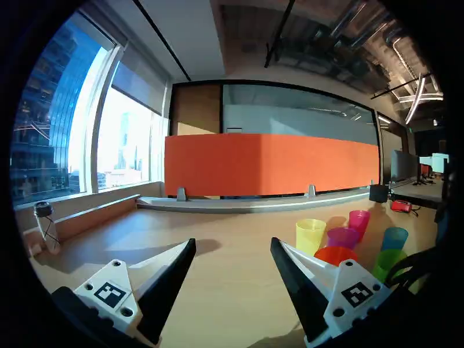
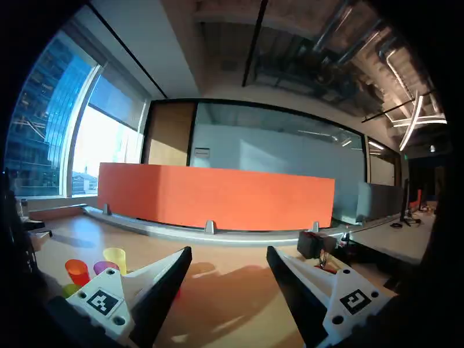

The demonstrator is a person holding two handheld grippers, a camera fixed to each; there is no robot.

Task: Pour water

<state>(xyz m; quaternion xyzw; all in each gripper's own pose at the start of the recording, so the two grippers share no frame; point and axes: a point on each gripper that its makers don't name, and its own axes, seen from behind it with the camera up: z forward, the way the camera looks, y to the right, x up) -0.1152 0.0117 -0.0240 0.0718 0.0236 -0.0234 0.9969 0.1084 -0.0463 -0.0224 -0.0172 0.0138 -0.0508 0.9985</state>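
My left claw [image 1: 232, 243] gapes wide over the counter [image 1: 232, 301], holding nothing; cups [image 1: 342, 238] stand at two o'clock. My right claw [image 2: 228, 250] is wide too, empty.

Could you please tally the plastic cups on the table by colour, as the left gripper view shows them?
Yellow cup: 1
Pink cup: 1
Purple cup: 1
Orange cup: 1
Blue cup: 1
Green cup: 1
Total: 6 cups
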